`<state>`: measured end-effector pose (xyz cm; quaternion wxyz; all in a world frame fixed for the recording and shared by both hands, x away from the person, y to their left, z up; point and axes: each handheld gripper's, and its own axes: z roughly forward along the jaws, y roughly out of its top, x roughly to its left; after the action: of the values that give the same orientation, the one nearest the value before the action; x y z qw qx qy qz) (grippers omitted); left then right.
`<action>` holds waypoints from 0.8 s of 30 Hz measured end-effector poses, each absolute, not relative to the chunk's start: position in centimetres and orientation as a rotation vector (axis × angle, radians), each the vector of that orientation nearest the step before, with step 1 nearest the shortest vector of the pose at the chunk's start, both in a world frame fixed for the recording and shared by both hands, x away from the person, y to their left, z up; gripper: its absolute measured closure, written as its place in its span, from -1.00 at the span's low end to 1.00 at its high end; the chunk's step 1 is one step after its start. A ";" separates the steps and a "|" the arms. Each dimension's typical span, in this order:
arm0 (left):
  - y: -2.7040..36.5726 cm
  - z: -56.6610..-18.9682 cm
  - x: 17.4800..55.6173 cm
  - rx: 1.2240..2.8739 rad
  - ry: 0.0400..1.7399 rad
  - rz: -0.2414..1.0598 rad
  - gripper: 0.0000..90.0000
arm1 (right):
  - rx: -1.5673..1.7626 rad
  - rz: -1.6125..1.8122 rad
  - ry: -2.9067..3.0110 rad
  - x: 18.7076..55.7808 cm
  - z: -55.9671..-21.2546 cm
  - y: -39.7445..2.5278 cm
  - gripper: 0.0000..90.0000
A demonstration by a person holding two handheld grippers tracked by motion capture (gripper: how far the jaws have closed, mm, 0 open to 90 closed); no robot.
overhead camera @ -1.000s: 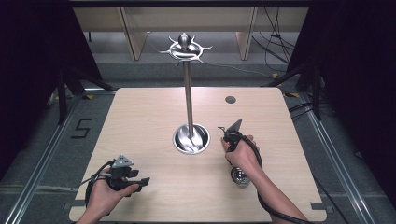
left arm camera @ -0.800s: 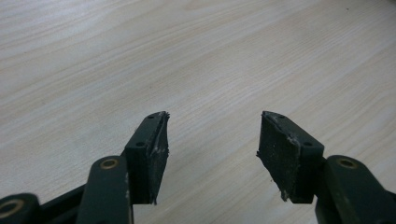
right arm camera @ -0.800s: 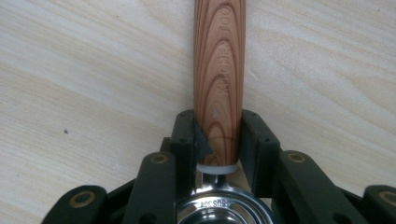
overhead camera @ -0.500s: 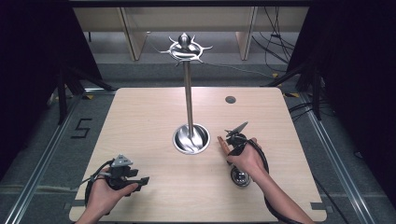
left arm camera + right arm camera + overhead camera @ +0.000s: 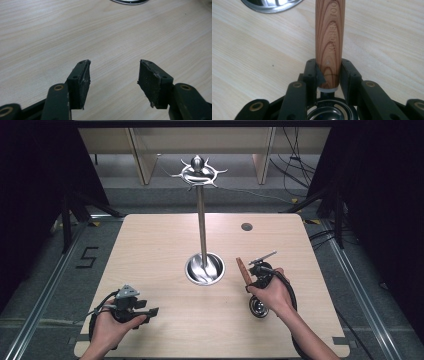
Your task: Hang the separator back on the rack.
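The right gripper (image 5: pixel 328 72), clamped on the brown wooden handle of a steel ladle (image 5: pixel 329 37), has swung it lower beside the shiny round base of the hook stand (image 5: pixel 204 269), suggesting hanging comes later, while the left gripper (image 5: pixel 113 77) rests agape.

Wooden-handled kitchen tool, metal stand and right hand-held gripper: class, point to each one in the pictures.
Wooden-handled kitchen tool (image 5: pixel 329 42): right gripper view, on the middle of its wooden handle.
Metal stand (image 5: pixel 201 227): high view, on its upright pole.
Right hand-held gripper (image 5: pixel 328 75): right gripper view, between the jaws clamping the handle.
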<state>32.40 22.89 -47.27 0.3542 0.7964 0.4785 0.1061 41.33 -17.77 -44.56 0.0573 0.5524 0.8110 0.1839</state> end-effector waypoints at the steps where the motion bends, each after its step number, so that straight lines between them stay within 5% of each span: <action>1: 22.9 -47.2 32.4 2.070 1.237 0.291 -0.07 | 1.681 0.573 2.457 41.2 -44.4 -17.8 0.56; 24: 23.3 -47.0 32.3 2.041 1.229 0.293 -0.07 | 1.513 0.877 2.370 39.0 -42.0 -19.3 0.56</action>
<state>32.31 23.26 -47.04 0.3621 0.7926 0.4771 0.1139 39.03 -19.30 -42.00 0.0981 0.5114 0.8007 0.2962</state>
